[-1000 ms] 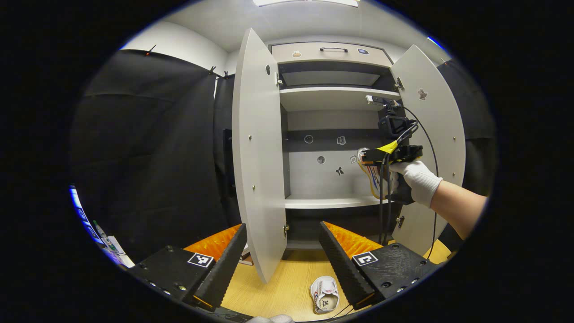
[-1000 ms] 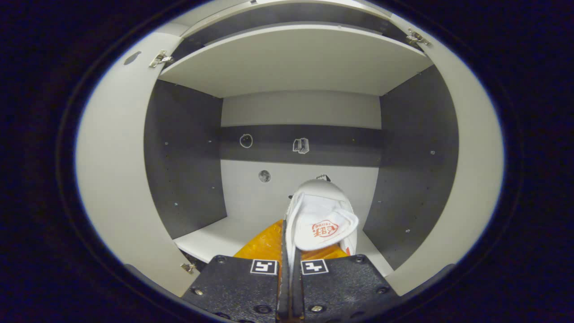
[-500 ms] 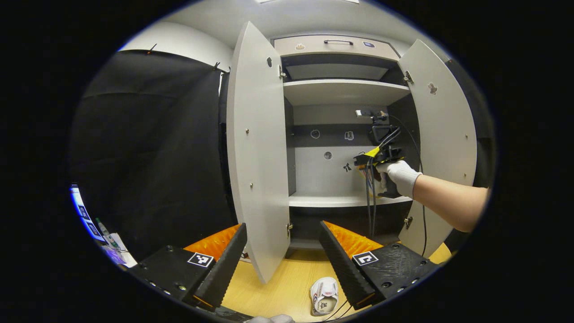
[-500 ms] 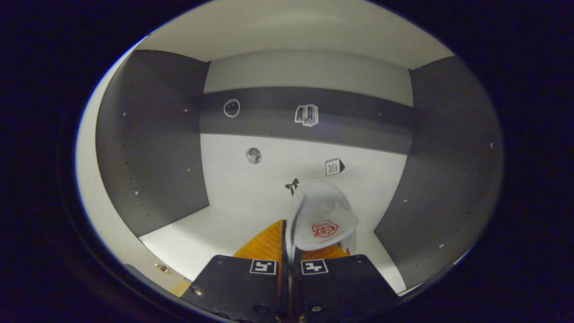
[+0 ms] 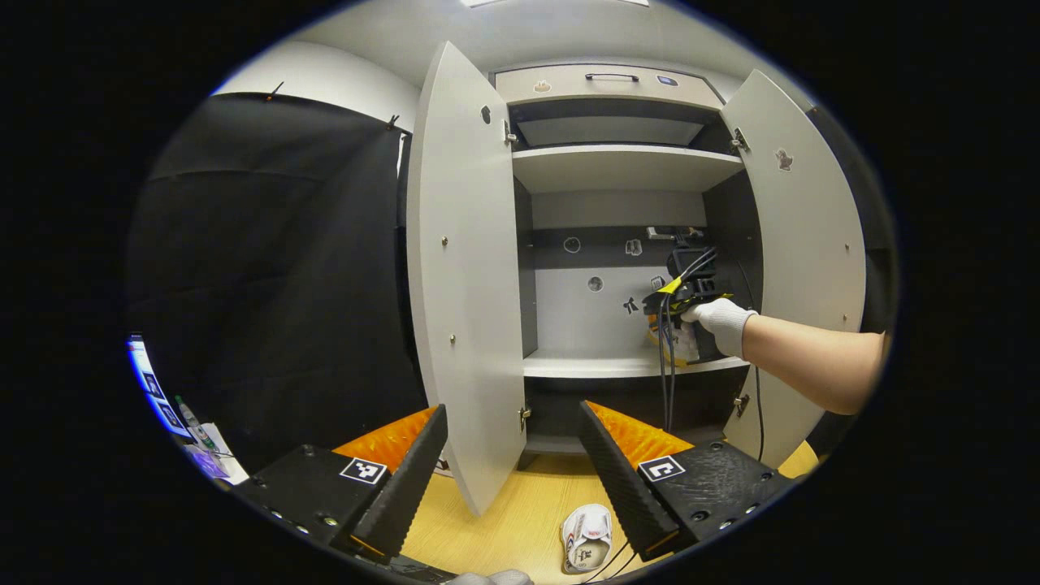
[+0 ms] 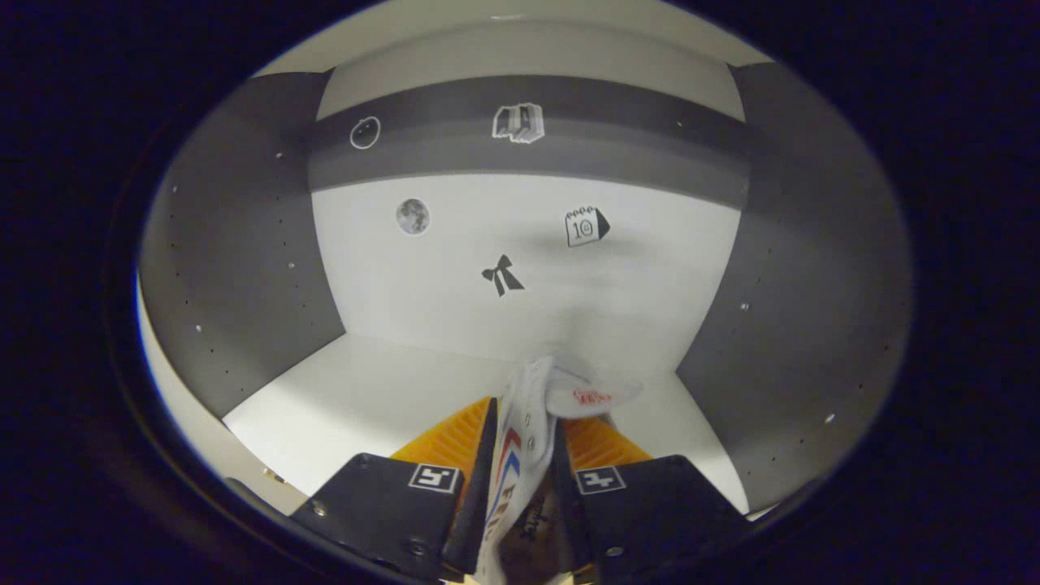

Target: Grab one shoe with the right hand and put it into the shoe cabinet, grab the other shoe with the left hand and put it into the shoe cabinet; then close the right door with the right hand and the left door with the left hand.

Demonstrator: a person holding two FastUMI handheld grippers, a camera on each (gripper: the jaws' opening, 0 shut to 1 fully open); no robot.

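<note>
Both doors of the grey shoe cabinet (image 5: 467, 268) stand open. My right gripper (image 6: 526, 414) is deep inside the middle compartment, low over the white shelf (image 6: 366, 398). Its jaws are parted, and the side of a white shoe (image 6: 520, 455) with red and blue stripes sits loosely between them, toe tipped down toward the shelf. In the left gripper view that right gripper (image 5: 686, 296) is held by a gloved hand (image 5: 719, 317) at the shelf's right end. My left gripper (image 5: 512, 410) hangs open and empty in front of the cabinet. The other white shoe (image 5: 587, 536) lies on the wooden floor below it.
The left door's edge (image 5: 487, 455) juts out between my left fingers. The right door (image 5: 804, 244) is swung wide. Black cables (image 5: 666, 366) hang from the right gripper across the shelf front. A drawer (image 5: 609, 81) tops the cabinet. Small items (image 5: 191, 431) lie at far left.
The right gripper went deeper and lower into the compartment and its jaws parted; the shoe tipped down between them. The left gripper hardly moved.
</note>
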